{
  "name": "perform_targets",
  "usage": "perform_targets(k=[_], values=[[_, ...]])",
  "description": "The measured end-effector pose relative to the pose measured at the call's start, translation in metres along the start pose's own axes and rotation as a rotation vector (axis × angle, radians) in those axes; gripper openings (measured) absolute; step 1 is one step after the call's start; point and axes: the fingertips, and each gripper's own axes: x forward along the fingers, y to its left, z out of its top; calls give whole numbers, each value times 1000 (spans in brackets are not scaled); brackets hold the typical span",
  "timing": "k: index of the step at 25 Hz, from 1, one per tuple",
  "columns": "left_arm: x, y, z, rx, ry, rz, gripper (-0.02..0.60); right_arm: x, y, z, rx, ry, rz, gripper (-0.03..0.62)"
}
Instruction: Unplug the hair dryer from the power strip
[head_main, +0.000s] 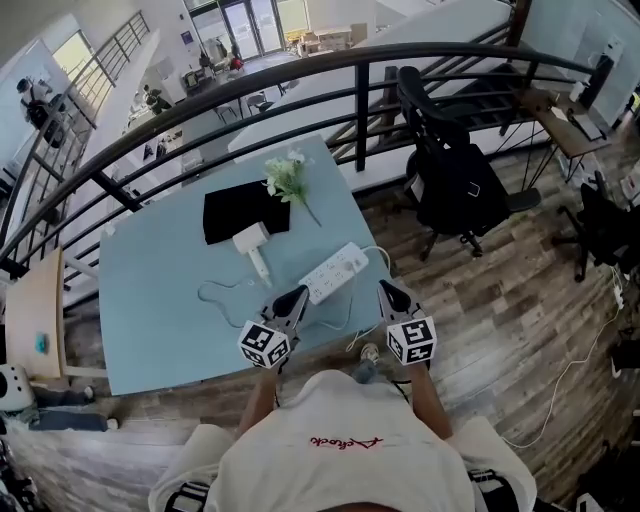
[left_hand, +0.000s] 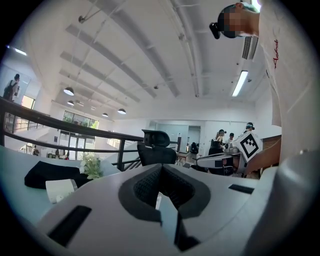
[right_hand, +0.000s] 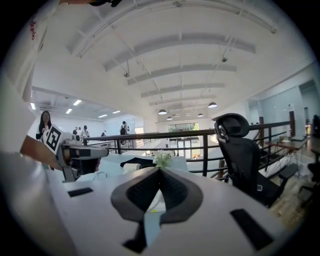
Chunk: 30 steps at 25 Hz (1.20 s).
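Observation:
On the light blue table, the white hair dryer lies partly on a black cloth. Its thin white cable loops toward the white power strip near the table's right front corner. My left gripper is shut and empty, its tip just left of the strip's near end. My right gripper is also shut and empty, past the table's right edge beside the strip. The left gripper view shows the hair dryer, the cloth and the right gripper.
A small bunch of white flowers lies at the table's far side. A black railing runs behind the table, and a black office chair stands to the right on the wooden floor. In the right gripper view the left gripper shows at the left.

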Motion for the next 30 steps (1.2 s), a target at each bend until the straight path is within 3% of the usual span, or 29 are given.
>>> perform_targets(k=[7,19,30], values=[[42,8,-1,-3,18,60,9,24,-35,1,10,12,67,17],[68,44,-15,11,85,233,9,75,-67,5,5,23,202,17],[61,65,-17,-22,76,268,9,104,-58,13,-14,42,240,17]])
